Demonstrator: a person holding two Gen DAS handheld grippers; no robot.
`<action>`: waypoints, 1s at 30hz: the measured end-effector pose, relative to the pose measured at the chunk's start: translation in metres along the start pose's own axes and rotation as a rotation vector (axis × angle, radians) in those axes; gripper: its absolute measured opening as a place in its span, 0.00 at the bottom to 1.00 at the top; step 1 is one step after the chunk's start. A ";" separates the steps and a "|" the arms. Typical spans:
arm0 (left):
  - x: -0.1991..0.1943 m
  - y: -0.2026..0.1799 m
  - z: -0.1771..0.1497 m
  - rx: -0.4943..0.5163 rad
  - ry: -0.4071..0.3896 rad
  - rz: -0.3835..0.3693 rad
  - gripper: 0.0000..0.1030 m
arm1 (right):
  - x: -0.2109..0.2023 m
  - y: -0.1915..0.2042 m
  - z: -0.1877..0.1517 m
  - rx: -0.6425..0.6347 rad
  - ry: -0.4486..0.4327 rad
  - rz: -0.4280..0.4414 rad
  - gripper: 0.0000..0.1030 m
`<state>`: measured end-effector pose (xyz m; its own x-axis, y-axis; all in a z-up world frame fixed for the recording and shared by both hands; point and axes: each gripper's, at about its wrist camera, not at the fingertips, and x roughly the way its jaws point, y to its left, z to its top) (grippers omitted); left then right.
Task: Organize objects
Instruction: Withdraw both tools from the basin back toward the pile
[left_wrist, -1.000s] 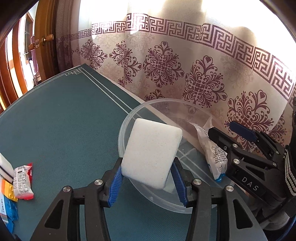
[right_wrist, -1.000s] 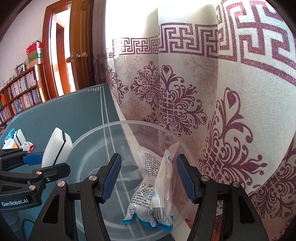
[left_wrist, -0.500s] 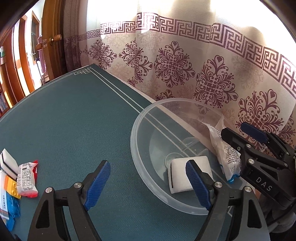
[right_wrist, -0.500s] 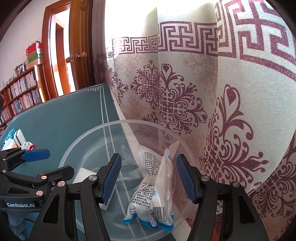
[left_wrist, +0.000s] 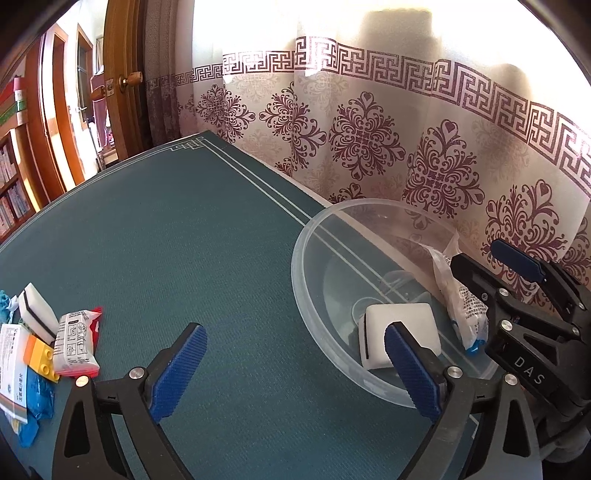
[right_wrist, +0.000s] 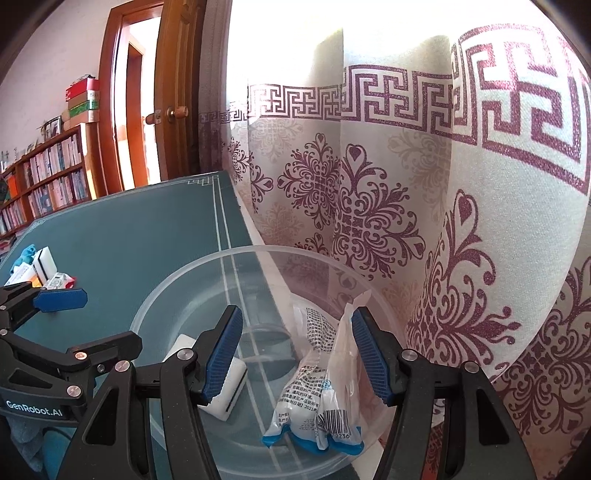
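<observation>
Since a second ago the white sponge (left_wrist: 400, 334) has left the left claw (left_wrist: 295, 369) and now lies inside the clear plastic bowl (left_wrist: 314, 236); the left claw has drawn back toward the open tabletop (left_wrist: 166, 240), and its blue pads stand wide apart with nothing between them. One pad overlaps the bowl's near rim in the left wrist view; the other hangs over bare green mat.

In the right wrist view the sponge (right_wrist: 225, 384) rests on the bowl's (right_wrist: 177, 284) floor at the left side, partly behind the right claw's left pad. A clear wrapped packet (right_wrist: 321, 391) with blue ends and a barcode lies in the bowl to the right of the sponge, apart from it. The right claw (right_wrist: 295, 354) is spread open above the bowl, its pads on either side of the packet's upper end; whether they touch it I cannot tell.

At the tabletop's far left sits a small cluster: another black-striped white sponge (left_wrist: 37, 317), a red-edged sachet (left_wrist: 75, 343), an orange toy brick (left_wrist: 38, 356) and a blue packet (left_wrist: 35, 395). A patterned curtain (left_wrist: 369, 140) hangs just behind the bowl.
</observation>
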<state>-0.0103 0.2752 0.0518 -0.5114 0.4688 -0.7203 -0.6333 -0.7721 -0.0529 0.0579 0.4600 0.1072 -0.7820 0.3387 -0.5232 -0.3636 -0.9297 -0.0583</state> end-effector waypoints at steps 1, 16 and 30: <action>-0.001 0.003 0.000 -0.007 -0.002 0.004 0.97 | -0.001 0.002 0.000 -0.007 -0.005 0.000 0.62; -0.026 0.047 -0.010 -0.071 -0.048 0.108 0.99 | -0.021 0.034 -0.006 -0.077 -0.046 0.044 0.64; -0.049 0.104 -0.025 -0.160 -0.069 0.206 0.99 | -0.016 0.073 -0.002 -0.132 0.017 0.190 0.64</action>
<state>-0.0366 0.1609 0.0646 -0.6621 0.3183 -0.6784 -0.4142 -0.9099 -0.0227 0.0448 0.3865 0.1096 -0.8210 0.1547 -0.5495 -0.1405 -0.9877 -0.0681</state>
